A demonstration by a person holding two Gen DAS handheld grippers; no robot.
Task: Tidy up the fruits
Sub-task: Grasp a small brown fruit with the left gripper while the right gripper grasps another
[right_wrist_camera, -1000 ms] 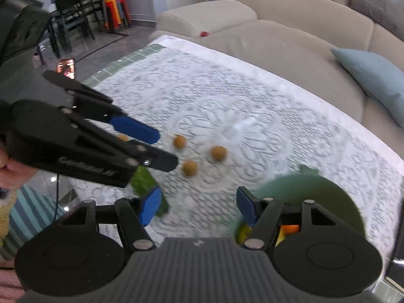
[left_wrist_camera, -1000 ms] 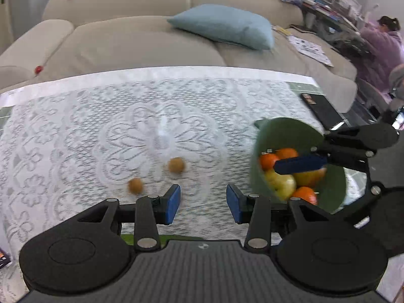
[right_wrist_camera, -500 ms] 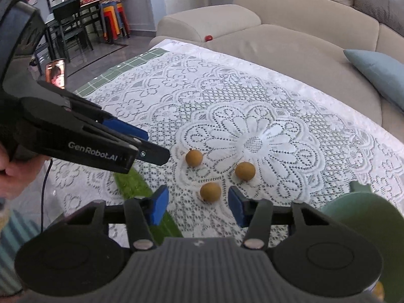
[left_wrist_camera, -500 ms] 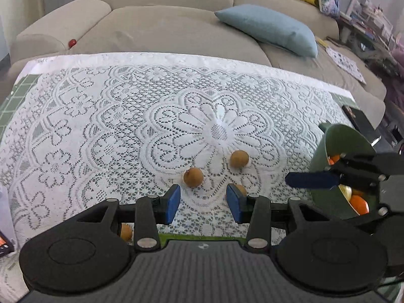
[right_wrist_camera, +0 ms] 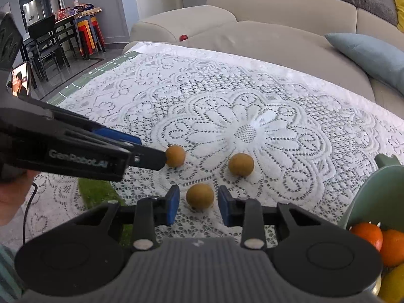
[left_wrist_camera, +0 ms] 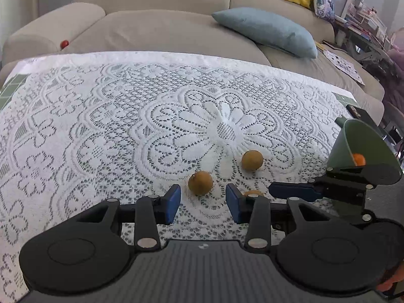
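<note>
Left gripper (left_wrist_camera: 203,203), jaws wide apart, empty, low over the lace tablecloth (left_wrist_camera: 101,131); one brown longan (left_wrist_camera: 200,183) lies just ahead between its fingertips, untouched. Right gripper (right_wrist_camera: 198,208), jaws likewise wide, brackets a second longan (right_wrist_camera: 200,196) without contact. A third longan (right_wrist_camera: 241,164) lies farther ahead. Green bowl (right_wrist_camera: 368,192) of oranges (right_wrist_camera: 367,233) sits to the right gripper's right.

Both grippers have dropped toward the lace cloth (left_wrist_camera: 101,116), each open around a brown fruit at 12 o'clock: left gripper (left_wrist_camera: 203,203), right gripper (right_wrist_camera: 198,205).
</note>
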